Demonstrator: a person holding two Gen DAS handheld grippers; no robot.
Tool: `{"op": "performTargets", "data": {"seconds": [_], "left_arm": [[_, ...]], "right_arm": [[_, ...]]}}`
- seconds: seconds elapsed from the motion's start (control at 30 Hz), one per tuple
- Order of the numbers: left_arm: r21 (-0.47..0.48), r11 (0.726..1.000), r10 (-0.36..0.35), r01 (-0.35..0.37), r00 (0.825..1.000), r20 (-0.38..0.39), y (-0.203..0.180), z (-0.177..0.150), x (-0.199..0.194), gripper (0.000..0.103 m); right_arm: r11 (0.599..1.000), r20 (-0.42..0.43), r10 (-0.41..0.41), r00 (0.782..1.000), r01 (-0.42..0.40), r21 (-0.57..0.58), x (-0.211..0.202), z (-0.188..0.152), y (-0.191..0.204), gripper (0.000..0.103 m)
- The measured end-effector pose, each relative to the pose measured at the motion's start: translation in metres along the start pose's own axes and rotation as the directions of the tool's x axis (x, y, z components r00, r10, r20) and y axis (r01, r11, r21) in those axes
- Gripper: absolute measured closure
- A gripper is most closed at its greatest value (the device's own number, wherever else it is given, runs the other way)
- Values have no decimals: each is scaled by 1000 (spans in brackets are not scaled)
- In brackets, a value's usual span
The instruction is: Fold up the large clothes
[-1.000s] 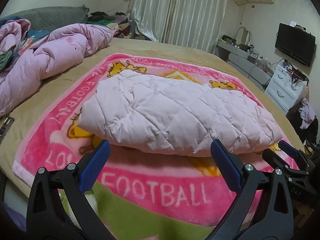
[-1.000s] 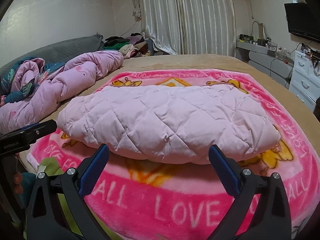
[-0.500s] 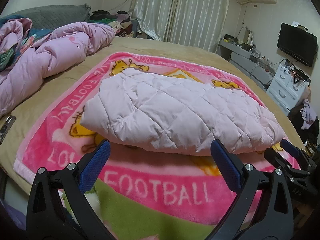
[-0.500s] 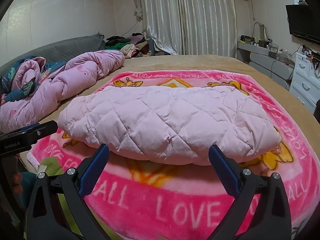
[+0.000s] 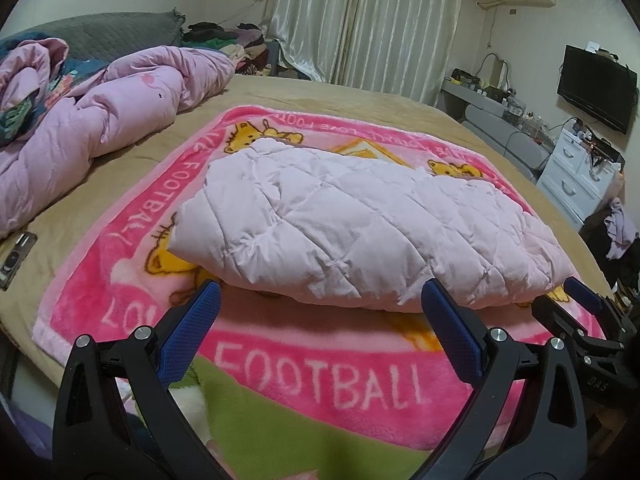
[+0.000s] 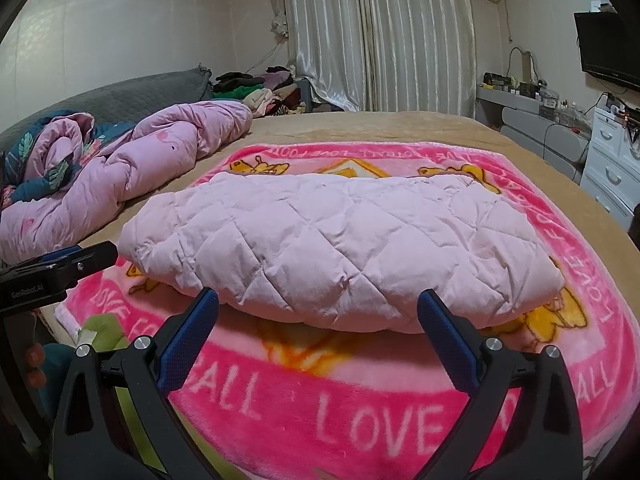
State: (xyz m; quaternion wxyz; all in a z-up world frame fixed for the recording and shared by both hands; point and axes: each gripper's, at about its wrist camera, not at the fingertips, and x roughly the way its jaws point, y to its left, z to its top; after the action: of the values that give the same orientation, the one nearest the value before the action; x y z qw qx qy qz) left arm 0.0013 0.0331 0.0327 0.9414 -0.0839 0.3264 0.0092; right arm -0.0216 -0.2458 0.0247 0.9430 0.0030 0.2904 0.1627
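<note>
A pale pink quilted jacket (image 5: 360,224) (image 6: 340,248) lies folded into a puffy oblong bundle in the middle of a bright pink blanket (image 5: 312,376) (image 6: 360,416), lettered "LOVE FOOTBALL", that is spread over a tan bed (image 5: 360,100) (image 6: 380,128). Just short of the bundle's near edge, the left gripper (image 5: 320,332) hangs over the blanket with its blue-padded fingers (image 5: 192,336) wide apart and nothing between them. The right gripper (image 6: 318,332) sits alongside, level with the same edge, its fingers (image 6: 448,344) equally spread and empty. Each tool shows at the margin of the other's camera: the right gripper's tip (image 5: 580,320) at the far right of the left view, the left gripper (image 6: 56,268) at the left of the right view. To the left of the blanket, a crumpled pink duvet (image 5: 100,120) (image 6: 120,172) is heaped near a grey headboard (image 5: 100,36) (image 6: 120,96). Pale curtains (image 5: 360,20) (image 6: 380,32) hang behind the bed; a wall-mounted television (image 5: 596,80) and white drawers (image 5: 576,176) stand at the right.
</note>
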Motion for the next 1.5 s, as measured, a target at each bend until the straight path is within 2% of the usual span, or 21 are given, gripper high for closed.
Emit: {"op": "performTargets", "data": {"seconds": [1.5], "left_arm": [[-2,1000,10,-10,1000,0,8,0,-4,9]], "right_arm": [[1000,0,-2,1000,2,-4,0,0,3,4]]}}
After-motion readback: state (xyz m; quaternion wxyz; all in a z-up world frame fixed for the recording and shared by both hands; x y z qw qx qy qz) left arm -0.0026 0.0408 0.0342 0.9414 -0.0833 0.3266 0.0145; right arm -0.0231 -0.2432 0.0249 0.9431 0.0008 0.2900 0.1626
